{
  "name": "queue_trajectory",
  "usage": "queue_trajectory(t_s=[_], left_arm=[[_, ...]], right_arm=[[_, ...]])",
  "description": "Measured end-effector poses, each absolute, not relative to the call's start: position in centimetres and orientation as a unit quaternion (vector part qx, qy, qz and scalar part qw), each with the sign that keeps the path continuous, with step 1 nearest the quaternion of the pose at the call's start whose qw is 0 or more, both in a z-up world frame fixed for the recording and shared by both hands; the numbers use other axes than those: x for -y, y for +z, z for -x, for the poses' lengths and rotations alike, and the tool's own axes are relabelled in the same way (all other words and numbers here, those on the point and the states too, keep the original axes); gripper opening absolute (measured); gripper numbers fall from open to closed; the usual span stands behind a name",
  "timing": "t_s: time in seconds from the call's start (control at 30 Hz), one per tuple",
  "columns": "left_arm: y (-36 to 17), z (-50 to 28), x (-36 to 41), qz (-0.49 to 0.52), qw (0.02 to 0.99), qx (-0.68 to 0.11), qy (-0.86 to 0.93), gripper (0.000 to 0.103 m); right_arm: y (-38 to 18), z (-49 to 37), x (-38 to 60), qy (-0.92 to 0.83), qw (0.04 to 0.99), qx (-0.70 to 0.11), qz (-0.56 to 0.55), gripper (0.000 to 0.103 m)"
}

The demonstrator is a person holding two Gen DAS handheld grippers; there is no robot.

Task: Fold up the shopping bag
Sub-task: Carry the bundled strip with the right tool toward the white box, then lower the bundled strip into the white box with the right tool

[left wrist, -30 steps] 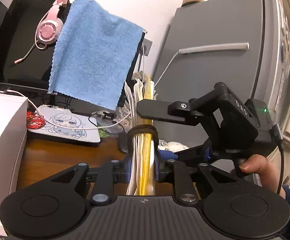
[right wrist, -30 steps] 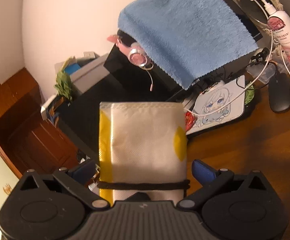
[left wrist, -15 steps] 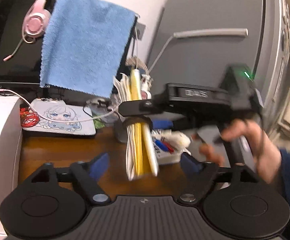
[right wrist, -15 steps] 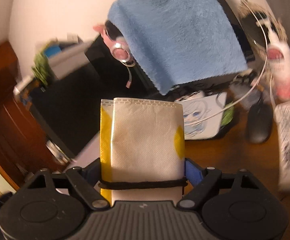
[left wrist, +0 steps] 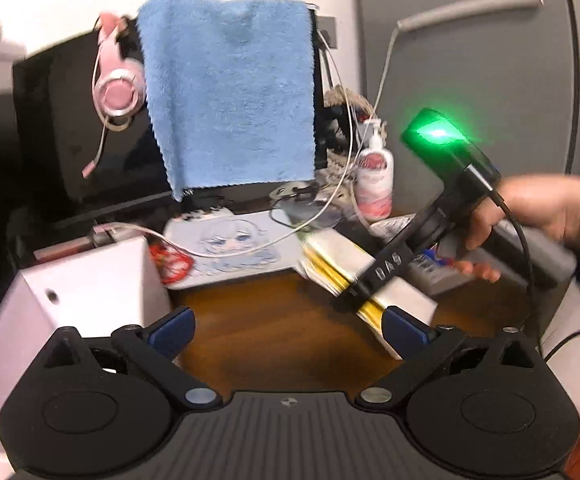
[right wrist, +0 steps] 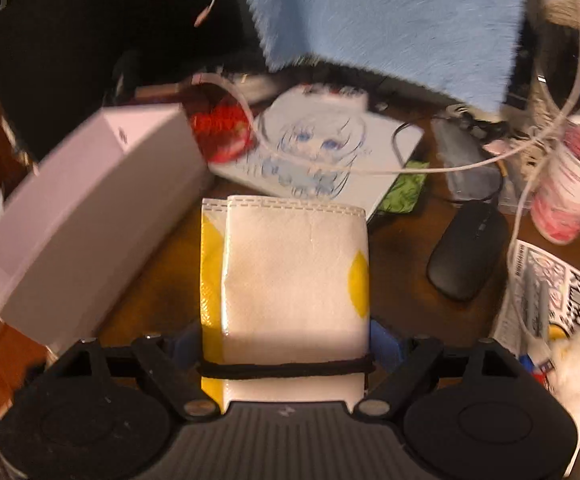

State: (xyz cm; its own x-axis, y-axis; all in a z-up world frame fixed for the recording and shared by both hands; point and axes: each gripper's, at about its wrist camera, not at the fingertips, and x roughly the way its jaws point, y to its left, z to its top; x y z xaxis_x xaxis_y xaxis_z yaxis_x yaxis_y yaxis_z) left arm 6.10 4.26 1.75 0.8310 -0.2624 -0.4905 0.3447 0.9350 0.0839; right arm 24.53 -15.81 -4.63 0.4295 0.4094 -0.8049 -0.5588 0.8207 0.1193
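The shopping bag (right wrist: 293,272) is folded into a small white and yellow packet with a black elastic band (right wrist: 286,369) around its near end. My right gripper (right wrist: 286,344) is shut on the packet's two side edges, holding it flat just above the wooden desk (right wrist: 158,280). In the left wrist view the same packet (left wrist: 337,260) lies low over the desk at the right, clamped by the black right gripper (left wrist: 355,290), which a hand (left wrist: 537,208) holds. My left gripper (left wrist: 288,330) is open, with nothing between its blue pads, and stands to the left of the packet.
A white box (left wrist: 90,280) stands at the desk's left. Behind are a mouse pad with a drawing (left wrist: 230,248), red cord (left wrist: 170,264), white cable, lotion bottle (left wrist: 375,176), and a monitor draped with a blue towel (left wrist: 230,92) and pink headset (left wrist: 118,88). A black mouse (right wrist: 465,256) lies right.
My left gripper opened, let go of the packet and drew back to the left. The right gripper swung the packet from upright down to flat, close over the desk.
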Motion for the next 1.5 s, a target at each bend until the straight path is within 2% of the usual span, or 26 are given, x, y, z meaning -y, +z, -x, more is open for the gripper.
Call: queue_trajectory(t_s=[0.27, 0.5, 0.57, 0.7, 0.77, 0.97, 1.4, 1.5], left_arm=[[3.2, -5.8, -8.5, -0.009, 0.968, -0.218, -0.126, 0.099], [3.8, -6.1, -11.2, 0.005, 0.953, -0.283, -0.108, 0.099], [3.9, -6.0, -11.9, 0.004, 0.952, -0.291, -0.093, 0.1], [4.2, -5.2, -12.4, -0.015, 0.954, -0.29, -0.074, 0.101], [4.4, -4.6, -12.6, -0.016, 0.955, -0.285, -0.076, 0.1], [5.0, -3.8, -13.9, 0.018, 0.957, -0.268, -0.114, 0.101], [5.3, -1.8, -18.7, 0.059, 0.966, -0.239, -0.075, 0.101], [5.1, -1.5, -19.6, 0.065, 0.967, -0.238, -0.066, 0.101]], right_arm=[[-6.3, -23.8, 10.3, 0.359, 0.779, -0.468, 0.213, 0.085], [-6.7, -24.6, 8.3, 0.373, 0.756, -0.483, 0.237, 0.086], [-7.0, -25.1, 8.1, 0.373, 0.752, -0.49, 0.237, 0.092], [-7.0, -26.2, 7.9, 0.372, 0.745, -0.509, 0.218, 0.094], [-6.5, -26.2, 8.2, 0.369, 0.749, -0.51, 0.205, 0.103], [-7.0, -25.3, 8.4, 0.359, 0.744, -0.523, 0.209, 0.103], [-9.5, -26.8, 7.4, 0.344, 0.727, -0.548, 0.229, 0.102], [-9.7, -27.0, 7.4, 0.342, 0.722, -0.557, 0.228, 0.091]])
